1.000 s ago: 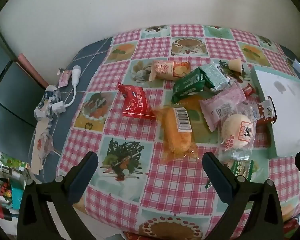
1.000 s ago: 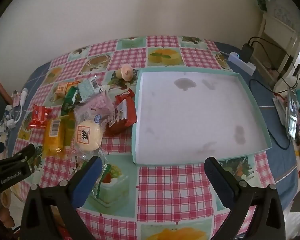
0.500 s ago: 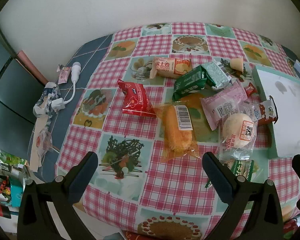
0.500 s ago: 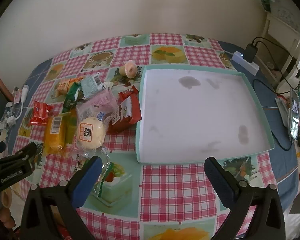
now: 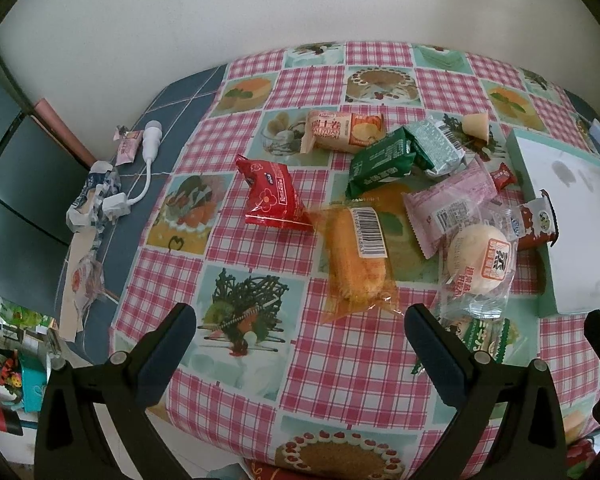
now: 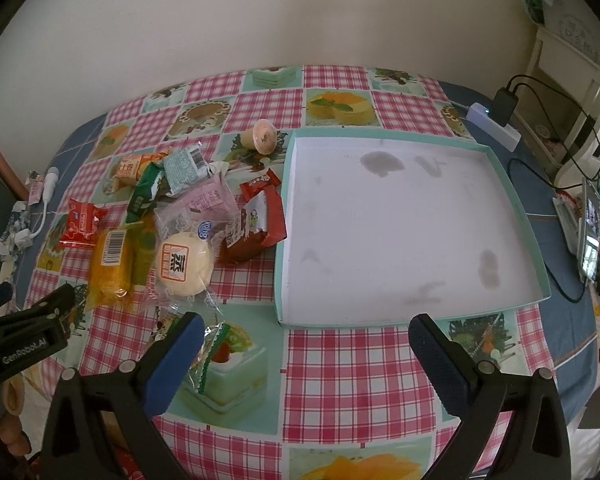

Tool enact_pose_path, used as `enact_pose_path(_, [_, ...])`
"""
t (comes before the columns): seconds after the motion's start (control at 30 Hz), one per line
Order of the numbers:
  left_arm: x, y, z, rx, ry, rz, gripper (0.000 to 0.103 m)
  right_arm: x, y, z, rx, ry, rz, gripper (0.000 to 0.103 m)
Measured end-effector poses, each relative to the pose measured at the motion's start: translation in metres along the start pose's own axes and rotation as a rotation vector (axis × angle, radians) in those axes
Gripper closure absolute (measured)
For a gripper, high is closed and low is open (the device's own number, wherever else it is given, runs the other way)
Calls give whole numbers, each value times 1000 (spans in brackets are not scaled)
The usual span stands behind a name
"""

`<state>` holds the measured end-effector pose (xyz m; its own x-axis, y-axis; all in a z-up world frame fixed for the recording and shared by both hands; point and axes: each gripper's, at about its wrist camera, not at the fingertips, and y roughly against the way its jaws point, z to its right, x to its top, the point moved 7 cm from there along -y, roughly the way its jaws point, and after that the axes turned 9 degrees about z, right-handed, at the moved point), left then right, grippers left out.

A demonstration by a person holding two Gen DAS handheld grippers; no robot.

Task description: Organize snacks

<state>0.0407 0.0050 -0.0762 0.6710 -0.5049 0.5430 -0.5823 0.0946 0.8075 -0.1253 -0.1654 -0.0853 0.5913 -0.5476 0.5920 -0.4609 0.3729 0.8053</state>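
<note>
Both grippers were eased slightly closer, jaws wide and empty, so no snacks had been boxed yet.

Reading "GenRobot.AI" on the left gripper, lower left of frame. Showing a barcode on the orange cake wrapper; digits too small to read.

Pink-and-white gingham tablecloth with dessert-print squares. Pale teal tray, white inside with grey smudges. Red packet with white flowers; dark green wrapper; pale pink pouch; orange cake under clear film; cream bun.
</note>
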Motion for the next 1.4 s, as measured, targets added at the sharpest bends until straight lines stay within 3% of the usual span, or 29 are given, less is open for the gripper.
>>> enact_pose_path(1.4, [-5,-8,0,0,10,-36,0,-1,-1,0,-1,-3,-9,0])
